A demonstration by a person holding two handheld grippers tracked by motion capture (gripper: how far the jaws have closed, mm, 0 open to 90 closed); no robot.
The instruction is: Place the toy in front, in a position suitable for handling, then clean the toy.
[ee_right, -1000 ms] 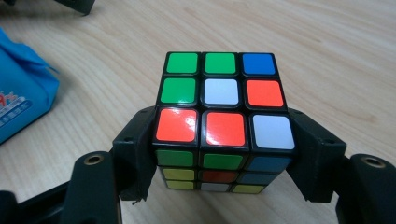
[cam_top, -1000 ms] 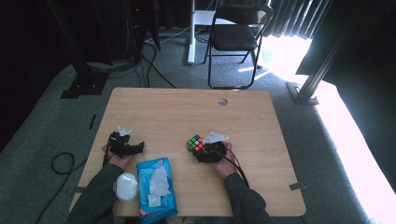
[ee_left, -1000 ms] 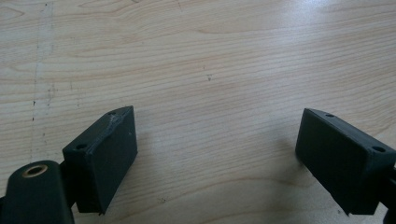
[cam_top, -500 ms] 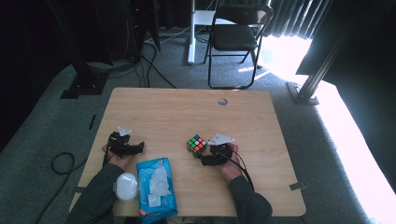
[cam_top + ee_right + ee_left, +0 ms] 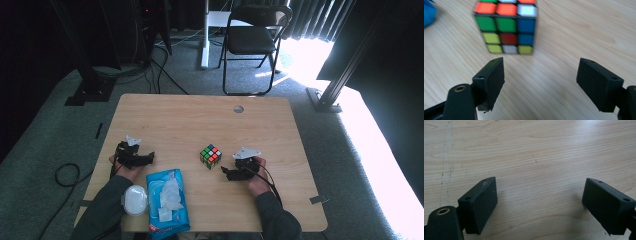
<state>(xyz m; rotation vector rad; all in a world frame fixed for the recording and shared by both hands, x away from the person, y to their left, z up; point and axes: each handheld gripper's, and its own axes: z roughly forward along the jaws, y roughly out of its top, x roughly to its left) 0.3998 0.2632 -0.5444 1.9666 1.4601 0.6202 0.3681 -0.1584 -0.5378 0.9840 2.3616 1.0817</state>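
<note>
Puzzle cube [image 5: 211, 156] sits free at centre frame on the table [image 5: 175, 120], your right gripper [image 5: 226, 173] spread wide and empty just beside it. Light, rigid, slick-faced: squeeze two opposite flat faces, not corners. Left gripper [image 5: 150, 157] open too.

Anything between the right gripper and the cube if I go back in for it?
Nothing visible. The right gripper is open, and bare table lies between its jaws and the cube, which stands just ahead and apart. The wipes pack lies off to the side.
</note>
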